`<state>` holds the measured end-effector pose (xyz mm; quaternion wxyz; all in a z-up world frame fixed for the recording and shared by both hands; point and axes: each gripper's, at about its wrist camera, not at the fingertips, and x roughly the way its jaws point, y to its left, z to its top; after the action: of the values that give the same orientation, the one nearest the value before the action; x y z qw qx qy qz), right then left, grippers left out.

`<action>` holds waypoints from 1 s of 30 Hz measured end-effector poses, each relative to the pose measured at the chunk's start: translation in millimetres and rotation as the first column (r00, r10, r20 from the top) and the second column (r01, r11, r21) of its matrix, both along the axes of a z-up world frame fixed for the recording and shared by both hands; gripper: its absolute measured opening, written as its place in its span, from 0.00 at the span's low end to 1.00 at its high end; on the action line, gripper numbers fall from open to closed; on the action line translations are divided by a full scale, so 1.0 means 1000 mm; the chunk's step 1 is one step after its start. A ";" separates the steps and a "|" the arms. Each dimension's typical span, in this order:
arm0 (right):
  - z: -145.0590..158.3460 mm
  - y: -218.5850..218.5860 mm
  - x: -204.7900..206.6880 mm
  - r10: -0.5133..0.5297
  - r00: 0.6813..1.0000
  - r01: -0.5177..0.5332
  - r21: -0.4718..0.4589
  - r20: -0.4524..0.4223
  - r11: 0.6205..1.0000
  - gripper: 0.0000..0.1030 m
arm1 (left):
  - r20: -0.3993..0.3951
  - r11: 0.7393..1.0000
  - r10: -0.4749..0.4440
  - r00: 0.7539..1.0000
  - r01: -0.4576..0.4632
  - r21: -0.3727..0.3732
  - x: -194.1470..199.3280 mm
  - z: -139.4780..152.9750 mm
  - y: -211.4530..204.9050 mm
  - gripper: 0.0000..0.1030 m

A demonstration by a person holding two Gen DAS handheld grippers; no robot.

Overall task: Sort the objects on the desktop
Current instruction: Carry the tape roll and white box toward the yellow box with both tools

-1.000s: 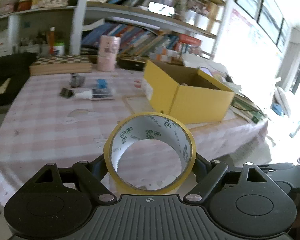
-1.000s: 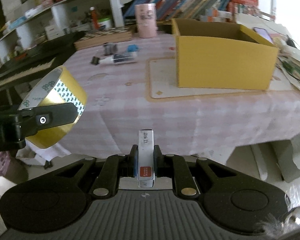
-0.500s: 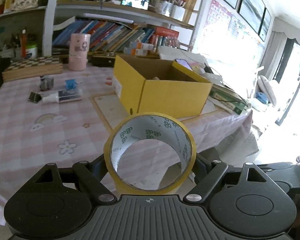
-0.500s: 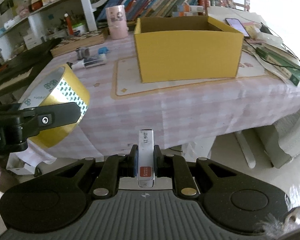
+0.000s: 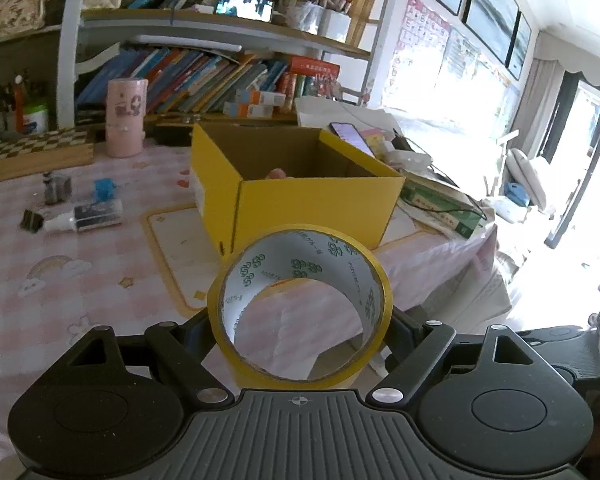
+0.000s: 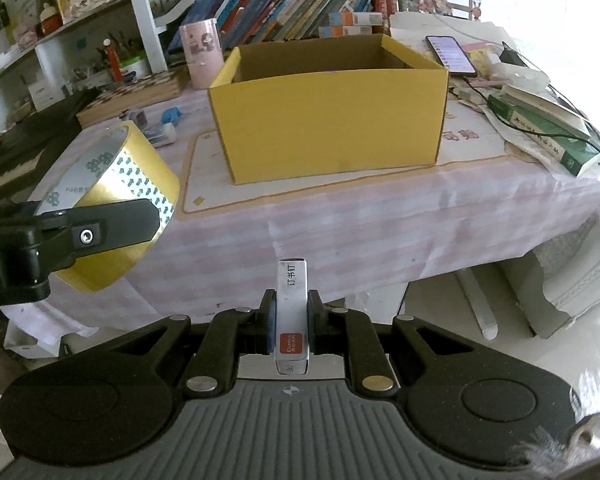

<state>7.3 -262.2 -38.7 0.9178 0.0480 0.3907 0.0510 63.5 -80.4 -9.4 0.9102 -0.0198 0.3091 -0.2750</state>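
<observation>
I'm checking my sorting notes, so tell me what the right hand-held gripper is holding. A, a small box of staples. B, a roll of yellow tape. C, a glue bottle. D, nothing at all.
A: the right hand-held gripper is clamped on a small box of staples, white with an orange label, standing upright between its fingers; the roll of yellow tape is in the left hand-held gripper.

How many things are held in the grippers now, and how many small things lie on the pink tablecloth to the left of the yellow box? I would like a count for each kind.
Tape roll, in the left gripper: 1
Staple box, in the right gripper: 1
Glue bottle: 1
Black binder clip: 1
Blue item, kind unclear: 1
Dark metal item, kind unclear: 1
Total: 6
</observation>
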 end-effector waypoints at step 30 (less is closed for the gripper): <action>0.048 -0.101 0.089 0.099 0.979 -0.101 0.003 0.176 0.995 0.13 | 0.139 0.996 0.090 0.986 -0.085 -0.041 0.066 0.045 -0.102 0.83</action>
<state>95.9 -362.8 9.7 0.9447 0.0293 0.3099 0.1035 129.9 -182.9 35.6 0.9404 -0.0297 0.2383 -0.2407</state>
